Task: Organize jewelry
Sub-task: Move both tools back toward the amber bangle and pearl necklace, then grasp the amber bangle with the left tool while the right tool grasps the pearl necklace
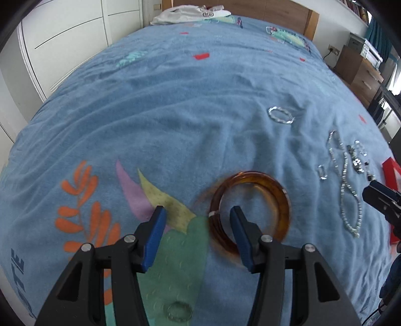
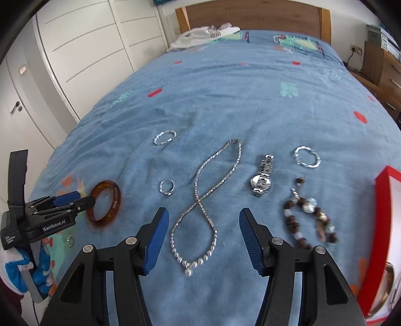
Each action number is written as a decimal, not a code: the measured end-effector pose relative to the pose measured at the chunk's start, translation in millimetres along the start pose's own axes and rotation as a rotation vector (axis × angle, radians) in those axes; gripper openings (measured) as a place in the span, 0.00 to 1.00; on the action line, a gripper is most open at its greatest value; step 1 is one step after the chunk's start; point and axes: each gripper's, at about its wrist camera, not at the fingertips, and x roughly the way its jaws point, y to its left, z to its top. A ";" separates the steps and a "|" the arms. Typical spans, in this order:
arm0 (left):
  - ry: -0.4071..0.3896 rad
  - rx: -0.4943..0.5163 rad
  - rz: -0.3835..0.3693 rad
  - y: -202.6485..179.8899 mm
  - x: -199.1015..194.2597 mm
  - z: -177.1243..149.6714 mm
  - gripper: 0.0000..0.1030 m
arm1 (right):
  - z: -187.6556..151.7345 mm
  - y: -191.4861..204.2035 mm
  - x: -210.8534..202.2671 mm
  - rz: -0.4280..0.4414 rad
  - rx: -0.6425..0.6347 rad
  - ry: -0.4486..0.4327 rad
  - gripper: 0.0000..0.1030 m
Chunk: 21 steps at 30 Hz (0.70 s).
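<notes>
Blue bedspread (image 2: 225, 100); wristwatch (image 2: 261, 181) visible only right view.

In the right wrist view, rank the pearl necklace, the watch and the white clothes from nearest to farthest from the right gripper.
1. Pearl necklace: on the blue bedspread, its pendant end lies between the open fingers of the right gripper.
2. Watch: farther up the bed, to the right.
3. White clothes: far end, by the headboard.
</notes>
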 end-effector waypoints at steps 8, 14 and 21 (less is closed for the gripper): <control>-0.013 0.006 0.028 -6.6 17.4 4.0 0.47 | 4.3 2.2 46.4 0.024 0.013 0.032 0.54; -0.038 0.021 0.035 -14.1 17.8 6.6 0.25 | 8.0 6.2 57.5 0.027 -0.003 0.026 0.22; -0.060 0.004 0.023 -16.1 12.1 7.5 0.10 | 10.3 0.9 55.6 0.039 0.022 0.010 0.03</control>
